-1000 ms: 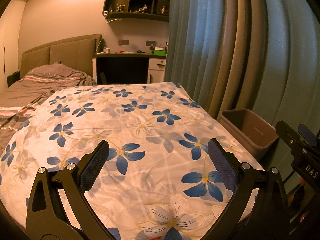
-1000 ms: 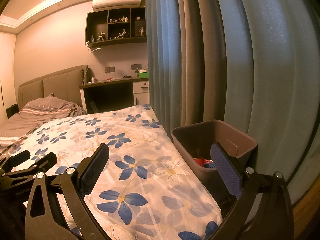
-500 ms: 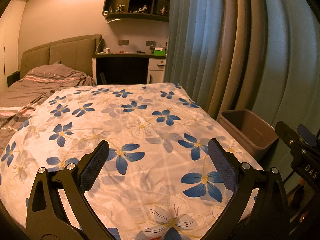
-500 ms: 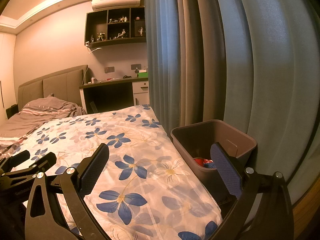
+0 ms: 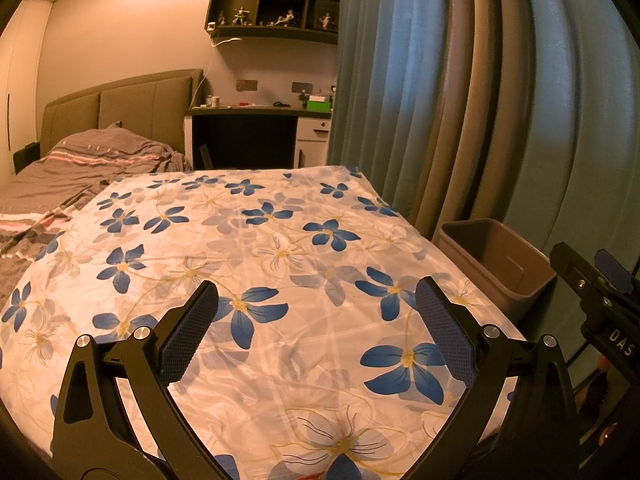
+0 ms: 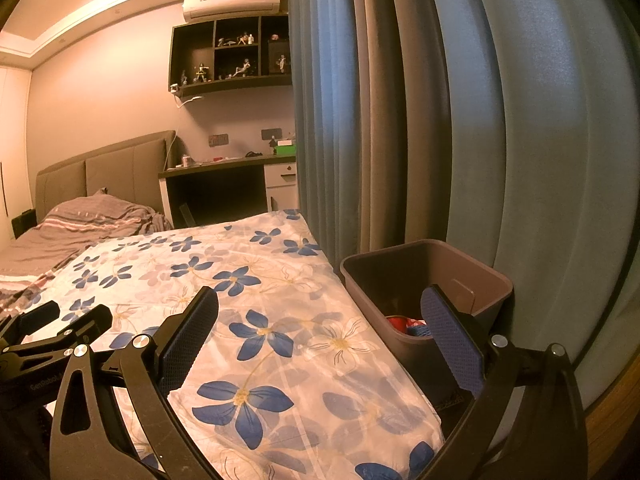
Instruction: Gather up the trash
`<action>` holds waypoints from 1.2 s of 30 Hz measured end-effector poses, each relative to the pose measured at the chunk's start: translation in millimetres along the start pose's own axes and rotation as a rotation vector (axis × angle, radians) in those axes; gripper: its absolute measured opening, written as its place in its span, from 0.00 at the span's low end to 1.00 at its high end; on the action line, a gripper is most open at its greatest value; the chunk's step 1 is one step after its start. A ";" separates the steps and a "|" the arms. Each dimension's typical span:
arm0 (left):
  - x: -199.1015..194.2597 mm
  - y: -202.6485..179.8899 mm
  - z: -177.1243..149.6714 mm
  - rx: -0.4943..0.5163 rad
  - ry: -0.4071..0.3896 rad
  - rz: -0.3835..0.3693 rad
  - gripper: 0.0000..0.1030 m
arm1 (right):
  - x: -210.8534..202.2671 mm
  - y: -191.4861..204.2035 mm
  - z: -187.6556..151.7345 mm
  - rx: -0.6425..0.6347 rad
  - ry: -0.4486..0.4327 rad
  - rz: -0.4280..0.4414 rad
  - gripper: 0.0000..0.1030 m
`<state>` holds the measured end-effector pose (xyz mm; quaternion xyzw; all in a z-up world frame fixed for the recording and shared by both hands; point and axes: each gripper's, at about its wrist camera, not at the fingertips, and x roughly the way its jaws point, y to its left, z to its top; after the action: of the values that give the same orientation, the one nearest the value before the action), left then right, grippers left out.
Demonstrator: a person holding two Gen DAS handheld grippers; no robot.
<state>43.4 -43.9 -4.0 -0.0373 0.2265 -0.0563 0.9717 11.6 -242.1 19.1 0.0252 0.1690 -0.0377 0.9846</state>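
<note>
Both tongs are held wide apart with nothing gripped between their blue-padded fingers. Left tongs are poised above the flowered bedspread, which is spread flat over the bed, while the right tongs are seen straddling the bed's edge, one finger over the cloth and the other in front of the trash bin. In the left wrist view the right tongs are caught at the frame's right edge, just beside the bin. This brown rectangular bin is set on the floor between the bed and the long blue curtain, close against both. Inside it, trash is visible at the bottom: something red, with what may be a blue scrap beside it, though the right finger hides part of it. From the left wrist view the bin's contents cannot be made out. A grey striped quilt is bunched at the head of the bed, below the padded headboard, and a table stands against the far wall.
</note>
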 end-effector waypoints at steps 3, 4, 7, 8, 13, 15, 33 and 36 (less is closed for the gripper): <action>0.0 -0.2 -0.1 0.000 0.000 0.000 0.94 | -0.1 0.8 0.8 0.001 -0.001 -0.001 0.95; -0.8 -0.5 0.0 -0.001 -0.001 -0.001 0.94 | 0.1 -0.4 0.1 0.001 -0.001 0.001 0.95; -0.2 -0.4 -0.2 -0.001 -0.001 0.000 0.94 | 0.0 -0.1 0.3 0.001 -0.001 0.000 0.95; 0.0 -0.3 -0.2 -0.001 -0.001 0.000 0.94 | -0.1 0.5 0.8 0.001 -0.001 0.000 0.95; -0.2 -0.5 -0.2 0.000 0.000 -0.001 0.94 | 0.1 -0.5 0.3 0.002 0.000 -0.001 0.95; -0.5 -1.4 0.0 0.001 -0.001 -0.001 0.94 | -0.2 -0.2 0.5 0.003 0.000 -0.001 0.95; -1.4 -12.7 0.9 0.017 0.001 -0.019 0.79 | -0.8 -0.2 0.3 0.006 -0.001 -0.003 0.95; -3.9 -7.5 0.3 0.019 -0.004 -0.026 0.79 | -1.1 -0.9 0.5 0.007 0.000 -0.001 0.95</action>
<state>39.4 -50.8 -1.3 -0.0312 0.2235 -0.0709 0.9716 10.6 -242.9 19.9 0.0285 0.1689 -0.0388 0.9845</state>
